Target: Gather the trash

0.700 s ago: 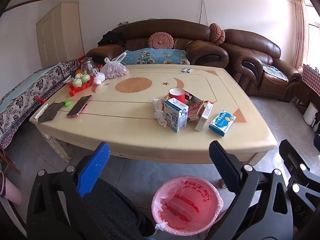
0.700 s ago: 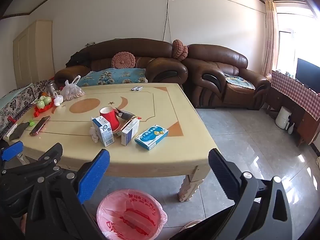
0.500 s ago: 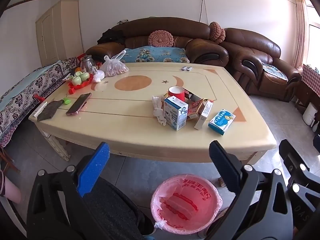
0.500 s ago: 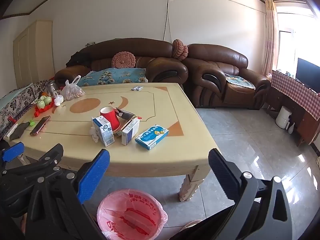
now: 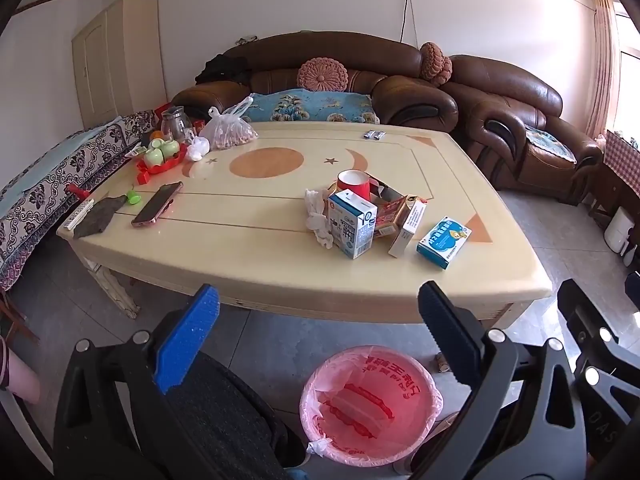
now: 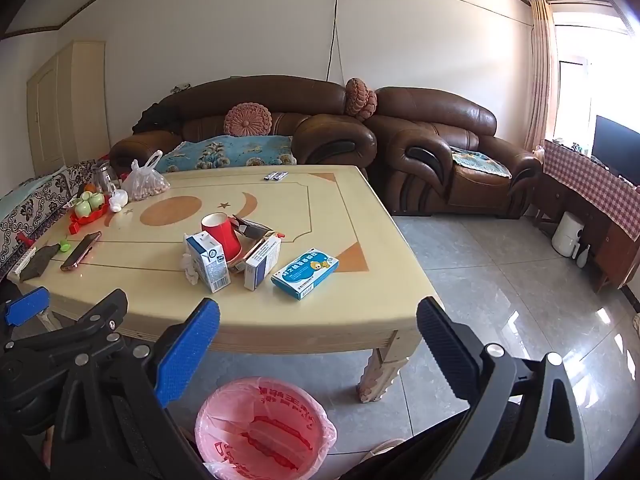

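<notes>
Trash lies in a cluster on the cream table (image 5: pixel 248 248): a red paper cup (image 5: pixel 353 185), a blue-white milk carton (image 5: pixel 353 225), crumpled tissue (image 5: pixel 318 216), a white box (image 5: pixel 407 227), a blue medicine box (image 5: pixel 444 242) and torn wrappers (image 5: pixel 390 213). The cluster also shows in the right wrist view, with the cup (image 6: pixel 222 232), carton (image 6: pixel 208 262) and blue box (image 6: pixel 305 273). A pink-lined bin (image 5: pixel 370 400) (image 6: pixel 264 426) stands on the floor in front of the table. My left gripper (image 5: pixel 316 316) and right gripper (image 6: pixel 316 320) are open and empty, held back from the table's near edge above the bin.
A phone (image 5: pixel 157 204), a dark cloth (image 5: pixel 98 220), a red tray with green cups (image 5: pixel 162 156), a glass jar (image 5: pixel 176 122) and a plastic bag (image 5: pixel 228 132) sit on the table's left side. Brown sofas (image 5: pixel 360 80) stand behind. Grey tiled floor (image 6: pixel 500 280) lies to the right.
The left wrist view has shifted slightly, with table and bin a little higher in frame. The right view is nearly unchanged. Both grippers stay open.
</notes>
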`<state>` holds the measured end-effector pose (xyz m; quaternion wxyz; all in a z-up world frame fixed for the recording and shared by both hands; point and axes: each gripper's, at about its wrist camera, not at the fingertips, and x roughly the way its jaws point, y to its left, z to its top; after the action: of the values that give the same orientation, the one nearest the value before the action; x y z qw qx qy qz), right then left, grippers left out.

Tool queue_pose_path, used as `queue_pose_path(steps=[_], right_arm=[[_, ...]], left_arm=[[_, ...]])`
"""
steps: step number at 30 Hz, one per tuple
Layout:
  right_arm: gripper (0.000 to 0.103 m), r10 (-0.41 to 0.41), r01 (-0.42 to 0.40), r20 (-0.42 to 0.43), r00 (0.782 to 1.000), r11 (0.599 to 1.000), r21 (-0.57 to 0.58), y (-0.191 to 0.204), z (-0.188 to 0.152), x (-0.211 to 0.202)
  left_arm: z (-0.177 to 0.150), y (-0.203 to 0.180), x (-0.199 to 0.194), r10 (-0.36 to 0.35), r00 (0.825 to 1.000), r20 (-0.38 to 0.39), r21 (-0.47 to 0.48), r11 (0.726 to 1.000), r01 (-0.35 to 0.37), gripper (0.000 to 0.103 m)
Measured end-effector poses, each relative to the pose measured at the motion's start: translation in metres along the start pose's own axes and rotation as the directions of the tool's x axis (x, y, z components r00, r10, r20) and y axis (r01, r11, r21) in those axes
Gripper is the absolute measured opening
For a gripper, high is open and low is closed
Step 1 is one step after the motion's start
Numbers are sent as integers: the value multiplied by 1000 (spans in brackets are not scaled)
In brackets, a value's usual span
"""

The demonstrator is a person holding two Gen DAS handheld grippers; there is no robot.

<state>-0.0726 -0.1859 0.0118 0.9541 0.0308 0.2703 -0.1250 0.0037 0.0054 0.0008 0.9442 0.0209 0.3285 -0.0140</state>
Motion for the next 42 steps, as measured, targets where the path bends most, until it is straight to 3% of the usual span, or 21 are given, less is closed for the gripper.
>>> queue_pose_path(steps=[42], right_arm=[[97,1,-1,-2,1000,1000,3,1,-1,1]], left_arm=[[-3,4,-1,2,1000,-2,-7,1000,-2,98]])
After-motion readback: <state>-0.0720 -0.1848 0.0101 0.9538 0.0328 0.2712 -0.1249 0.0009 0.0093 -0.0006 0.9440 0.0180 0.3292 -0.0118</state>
